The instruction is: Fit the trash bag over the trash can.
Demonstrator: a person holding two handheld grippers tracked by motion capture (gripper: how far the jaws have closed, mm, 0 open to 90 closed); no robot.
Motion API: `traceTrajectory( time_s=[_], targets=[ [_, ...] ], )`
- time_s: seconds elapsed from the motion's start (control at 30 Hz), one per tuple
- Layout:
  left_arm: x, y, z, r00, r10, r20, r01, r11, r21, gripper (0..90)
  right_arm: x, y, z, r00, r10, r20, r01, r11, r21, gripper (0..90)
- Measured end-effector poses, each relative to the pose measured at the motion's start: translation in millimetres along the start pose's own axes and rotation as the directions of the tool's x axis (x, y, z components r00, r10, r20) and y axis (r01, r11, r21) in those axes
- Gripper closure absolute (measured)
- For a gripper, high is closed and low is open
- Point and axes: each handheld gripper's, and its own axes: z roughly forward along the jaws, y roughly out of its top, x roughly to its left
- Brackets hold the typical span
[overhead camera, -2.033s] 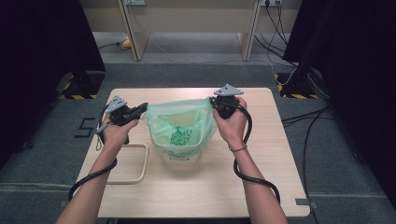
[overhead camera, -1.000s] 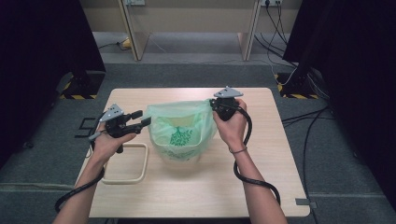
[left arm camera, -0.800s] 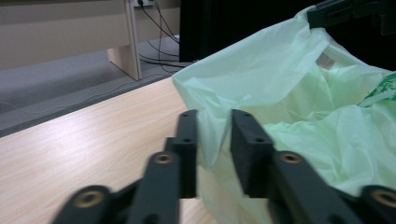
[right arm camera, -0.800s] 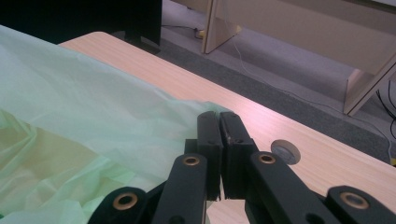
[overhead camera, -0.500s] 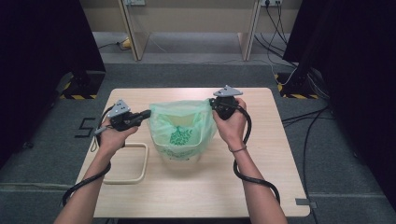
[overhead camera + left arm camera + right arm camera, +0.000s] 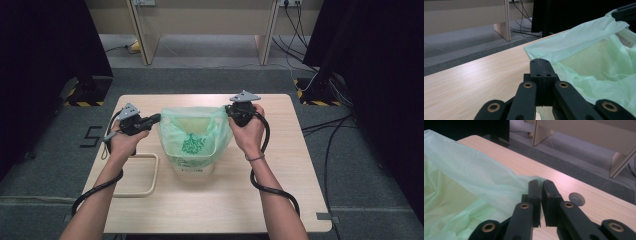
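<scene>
The left gripper [image 6: 156, 118] has its jaws pressed fully together at the left edge of the green plastic bag [image 6: 192, 135]. The right gripper [image 6: 228, 110] has just been opening slightly; its jaws stand narrowly apart, with the bag's right edge between them.

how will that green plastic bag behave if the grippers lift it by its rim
The green plastic bag looks thin and creased, so probably floppy and light. The left gripper and right gripper pinch opposite rim edges; the film may stretch or slip. It lines a bin, which likely stays behind.
</scene>
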Motion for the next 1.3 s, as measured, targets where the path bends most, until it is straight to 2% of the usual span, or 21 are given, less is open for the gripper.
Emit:
traceTrajectory(
  time_s=[0.1,0.2,0.27,0.4,0.43,0.47,0.5,0.63,0.93,1.03,1.13,1.17,1.2,1.23,1.27,1.3],
  targets=[
    [0.0,-2.9,3.7,0.9999,-0.011,-0.005,0.011,0.9998,0.020,89.6,0.4,-1.8,3.5,1.0000,0.001,-0.005,-0.001,1.000,0.020,81.2],
    [-0.1,-3.8,4.0,0.9999,-0.013,-0.005,0.013,0.9997,0.019,89.6,0.2,-2.9,3.1,0.9999,0.003,-0.016,-0.002,1.000,0.025,77.3],
    [0.3,-4.0,3.0,0.9999,-0.012,-0.006,0.012,0.9997,0.020,89.6,-1.5,-2.3,-4.7,1.0000,0.003,-0.008,-0.003,1.000,0.001,70.1],
    [1.6,-2.6,0.6,0.9998,-0.014,-0.011,0.014,0.9998,0.015,89.6,-4.6,1.1,-14.1,0.9999,-0.004,-0.012,0.004,1.000,-0.016,64.4],
    [1.4,-2.1,0.3,0.9999,-0.013,-0.010,0.014,0.9998,0.015,89.6,-4.1,3.1,-18.8,0.9991,-0.029,-0.032,0.028,0.999,-0.024,62.5],
    [1.1,-1.7,0.1,0.9999,-0.012,-0.009,0.012,0.9998,0.014,89.6,-4.1,3.1,-18.8,0.9991,-0.029,-0.032,0.028,0.999,-0.024,62.5],
    [0.5,-1.3,0.1,0.9999,-0.012,-0.008,0.012,0.9998,0.012,89.5,-0.9,4.0,-21.6,0.9968,-0.062,-0.052,0.061,0.998,-0.022,61.3],
    [-0.1,-0.6,0.4,0.9999,-0.008,-0.010,0.008,0.9999,0.014,89.6,5.7,1.8,-22.0,0.9876,-0.108,-0.114,0.106,0.994,-0.027,58.5],
    [-0.2,-0.3,0.3,0.9999,-0.006,-0.012,0.006,0.9999,0.013,89.5,14.4,-5.0,-10.8,0.9739,-0.161,-0.160,0.167,0.986,0.019,55.1],
    [-0.2,-0.2,0.2,0.9999,-0.005,-0.012,0.006,0.9999,0.014,89.5,15.9,-5.5,-8.5,0.9728,-0.175,-0.152,0.182,0.983,0.035,55.1],
    [-0.5,-0.1,0.0,0.9999,-0.002,-0.011,0.003,0.9999,0.016,89.5,14.1,-6.4,-2.1,0.9716,-0.187,-0.145,0.197,0.979,0.059,67.8],
    [-0.5,0.0,0.0,0.9999,-0.003,-0.011,0.004,0.9999,0.015,89.5,14.1,-6.4,-2.1,0.9716,-0.187,-0.145,0.197,0.979,0.059,67.8],
    [-0.4,0.0,0.1,0.9999,-0.005,-0.012,0.005,0.9999,0.014,89.5,13.8,-6.5,-0.7,0.9727,-0.185,-0.140,0.196,0.979,0.065,74.0],
    [-0.2,0.2,0.1,0.9999,-0.006,-0.012,0.006,0.9999,0.014,89.5,13.7,-6.2,0.6,0.9753,-0.174,-0.136,0.184,0.981,0.062,83.0],
    [-0.1,0.3,0.1,0.9999,-0.007,-0.012,0.007,0.9999,0.014,89.5,13.7,-6.2,0.6,0.9753,-0.174,-0.136,0.184,0.981,0.062,83.0],
    [0.3,1.1,0.0,0.9999,-0.009,-0.012,0.009,0.9999,0.013,89.5,14.1,-5.0,1.5,0.9785,-0.153,-0.137,0.163,0.985,0.060,88.4]
  ],
)
